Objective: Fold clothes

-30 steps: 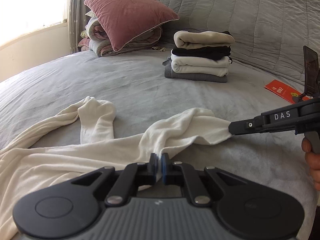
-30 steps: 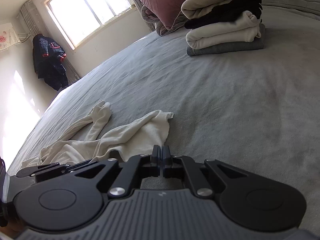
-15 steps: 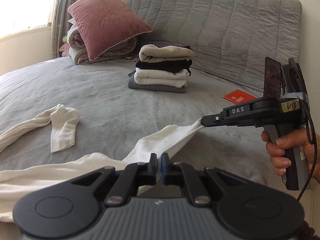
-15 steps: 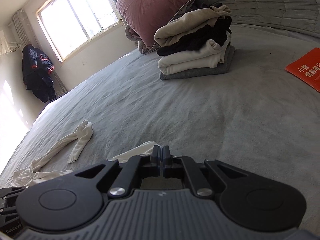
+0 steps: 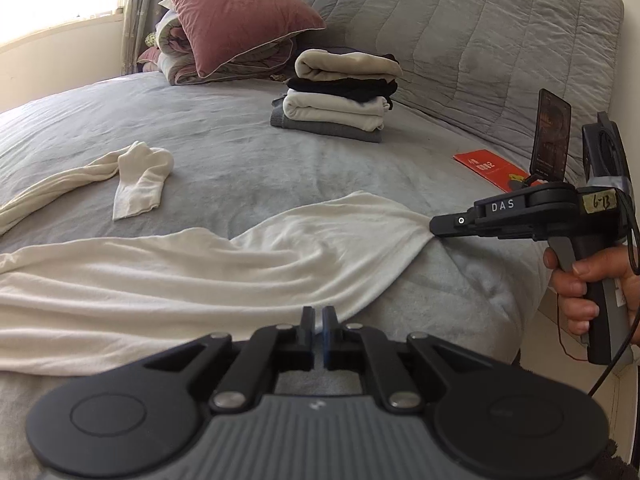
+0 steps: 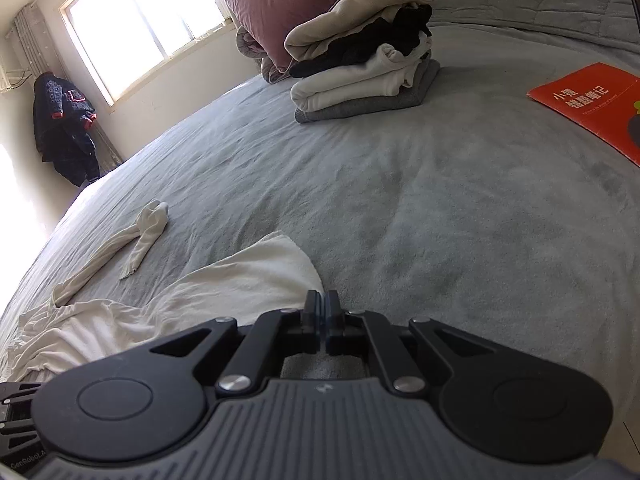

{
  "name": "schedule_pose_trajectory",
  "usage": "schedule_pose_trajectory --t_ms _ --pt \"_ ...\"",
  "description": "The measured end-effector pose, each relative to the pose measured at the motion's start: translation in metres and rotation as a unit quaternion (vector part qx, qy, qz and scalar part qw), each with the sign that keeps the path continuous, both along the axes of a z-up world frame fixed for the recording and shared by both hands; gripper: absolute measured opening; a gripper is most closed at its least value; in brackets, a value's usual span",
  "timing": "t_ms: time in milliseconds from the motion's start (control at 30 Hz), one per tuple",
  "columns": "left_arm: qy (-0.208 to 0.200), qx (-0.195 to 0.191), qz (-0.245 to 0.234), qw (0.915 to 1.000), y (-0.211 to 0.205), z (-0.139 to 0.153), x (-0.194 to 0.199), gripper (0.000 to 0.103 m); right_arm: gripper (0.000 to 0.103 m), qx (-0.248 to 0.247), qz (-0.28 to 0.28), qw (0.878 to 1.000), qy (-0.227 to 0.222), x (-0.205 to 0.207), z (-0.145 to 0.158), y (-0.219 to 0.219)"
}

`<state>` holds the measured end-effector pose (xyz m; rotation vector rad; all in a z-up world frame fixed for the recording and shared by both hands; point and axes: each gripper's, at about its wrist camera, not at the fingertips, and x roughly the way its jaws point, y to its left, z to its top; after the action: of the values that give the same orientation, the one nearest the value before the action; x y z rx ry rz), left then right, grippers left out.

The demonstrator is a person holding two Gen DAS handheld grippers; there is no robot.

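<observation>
A cream long-sleeved garment lies stretched across the grey bed, one sleeve trailing off to the far left. My left gripper is shut on the garment's near hem edge. My right gripper, held in a hand, is shut on the hem corner at the right, and the cloth is pulled taut between the two. In the right wrist view the garment spreads left from the shut right gripper, with the sleeve beyond it.
A stack of folded clothes sits near the headboard, with a pink pillow on bedding behind it. An orange booklet lies at the right of the bed. The bed's right edge falls away near the hand. A dark jacket hangs by the window.
Both grippers have pulled the hem toward the near right of the bed, spreading the bunched garment flatter and wider. The right gripper moved away from the left, tightening the cloth.
</observation>
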<state>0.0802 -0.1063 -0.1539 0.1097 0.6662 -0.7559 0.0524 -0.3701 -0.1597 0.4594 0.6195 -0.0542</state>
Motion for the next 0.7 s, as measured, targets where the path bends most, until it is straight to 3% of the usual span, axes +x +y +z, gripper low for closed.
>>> schedule_pose_trajectory --t_ms 67,333,567,700 --pt "0.005 -0.007 0.026 0.9996 0.014 0.002 0.001 0.009 0.015 -0.003 0.012 1.000 -0.002 0.001 0.003 0.007" --pt "0.012 -0.003 0.144 0.9895 0.085 0.005 0.006 0.018 0.015 -0.015 0.061 0.998 -0.006 0.004 0.012 0.037" --pt "0.027 0.011 0.239 0.9706 0.148 0.004 0.009 0.028 0.015 -0.026 0.119 0.993 0.003 0.020 0.013 0.095" --pt "0.041 0.032 0.283 0.9577 0.172 0.002 0.012 0.028 0.015 -0.035 0.150 0.988 0.011 0.030 0.011 0.130"
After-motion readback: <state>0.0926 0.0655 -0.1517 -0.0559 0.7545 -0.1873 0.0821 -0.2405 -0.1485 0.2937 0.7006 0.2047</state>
